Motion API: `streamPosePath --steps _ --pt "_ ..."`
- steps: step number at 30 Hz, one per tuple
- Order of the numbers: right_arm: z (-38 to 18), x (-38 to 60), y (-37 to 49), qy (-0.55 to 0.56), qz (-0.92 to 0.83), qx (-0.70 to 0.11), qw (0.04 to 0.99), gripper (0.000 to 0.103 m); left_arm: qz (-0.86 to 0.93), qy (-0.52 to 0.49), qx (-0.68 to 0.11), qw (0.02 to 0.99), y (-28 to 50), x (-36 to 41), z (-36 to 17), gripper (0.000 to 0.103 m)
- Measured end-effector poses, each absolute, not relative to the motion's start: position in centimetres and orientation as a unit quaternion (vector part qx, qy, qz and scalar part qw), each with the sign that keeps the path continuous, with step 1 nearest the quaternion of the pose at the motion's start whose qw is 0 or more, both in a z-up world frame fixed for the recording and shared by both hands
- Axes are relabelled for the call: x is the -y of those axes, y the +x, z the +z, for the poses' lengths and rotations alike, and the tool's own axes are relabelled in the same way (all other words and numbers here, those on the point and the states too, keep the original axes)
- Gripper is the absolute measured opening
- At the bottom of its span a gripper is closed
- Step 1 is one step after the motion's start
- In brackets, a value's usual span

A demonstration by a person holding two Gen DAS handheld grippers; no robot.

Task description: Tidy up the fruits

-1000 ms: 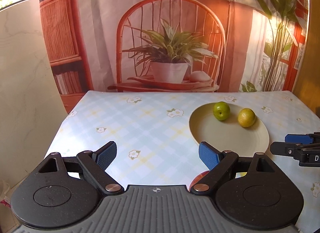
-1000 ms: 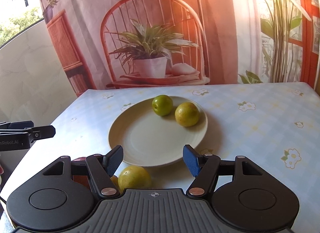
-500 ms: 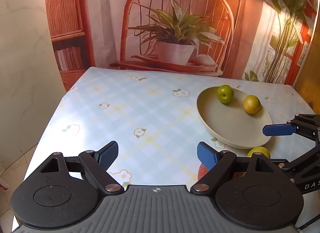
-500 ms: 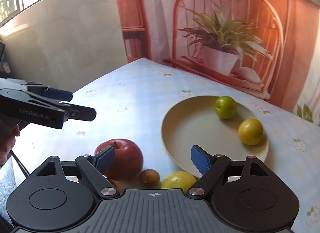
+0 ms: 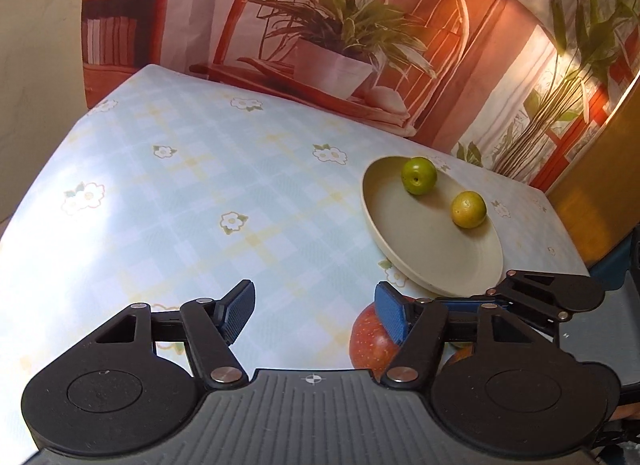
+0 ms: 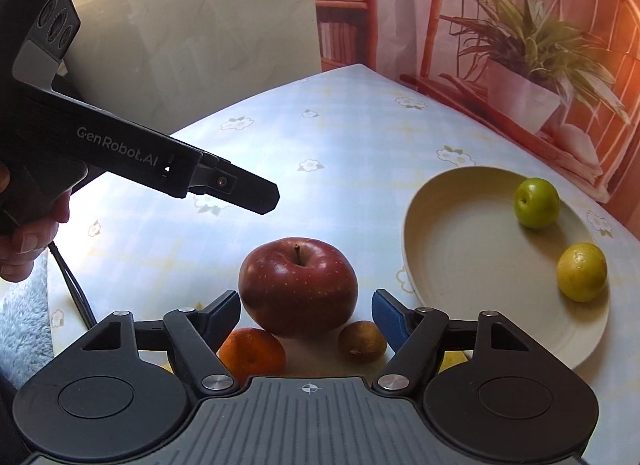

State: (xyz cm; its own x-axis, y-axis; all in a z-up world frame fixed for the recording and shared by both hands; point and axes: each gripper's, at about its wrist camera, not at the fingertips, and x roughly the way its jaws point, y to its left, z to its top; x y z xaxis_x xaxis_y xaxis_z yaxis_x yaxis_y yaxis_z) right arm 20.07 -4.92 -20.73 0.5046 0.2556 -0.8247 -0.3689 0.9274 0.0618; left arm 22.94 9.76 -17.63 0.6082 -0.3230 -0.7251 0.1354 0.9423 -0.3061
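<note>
1. Trouble first: your right gripper (image 6: 306, 311) is lined up on the red apple (image 6: 298, 285), and that apple sits in a tight cluster. The orange fruit (image 6: 252, 351) is just beside its near left, the small brown fruit (image 6: 362, 341) just beside its near right, and a sliver of a yellow fruit (image 6: 452, 361) peeks out under your right finger linkage.
2. Push straight in and the blue fingertips (image 6: 224, 315) could shove those little ones. They are round, so I reckon they roll, and the near table edge looks close.
3. That apple looks about as wide as the gap between your fingers. Come in off-centre and a pad may ride up the skin and squirt it away.
4. Watch the plate (image 6: 460, 265) too: its rim is near your right finger, and the green fruit (image 6: 536, 203) and yellow citrus (image 6: 582, 271) on it could roll if you knock it.
5. Right gripper: spread wide, holding nothing, tips either side of the apple's near face; I cannot tell if they touch it.
6. Left gripper (image 5: 314, 311): spread wide, empty, hovering over bare tablecloth (image 5: 200, 205) off to the apple's left, well apart from the plate.
</note>
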Motion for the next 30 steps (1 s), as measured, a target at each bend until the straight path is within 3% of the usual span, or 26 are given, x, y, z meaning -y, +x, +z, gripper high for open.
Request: streamPosePath --steps 12,15,30 --pt "-21.6 5.1 20.8 -0.048 0.184 -0.476 0.859 0.063 -0.184 -0.19 -0.477 0.838 24.7 -8.5 -20.3 0.054" --pt "-21.7 5.1 20.7 -0.051 0.184 -0.473 0.86 0.063 -0.191 -0.206 -0.48 0.831 25.1 -8.6 -20.6 0.045" --pt "-21.9 4.3 22.9 -0.063 0.187 -0.451 0.87 0.062 -0.181 -0.21 -0.47 0.838 26.5 -9.5 -20.4 0.047"
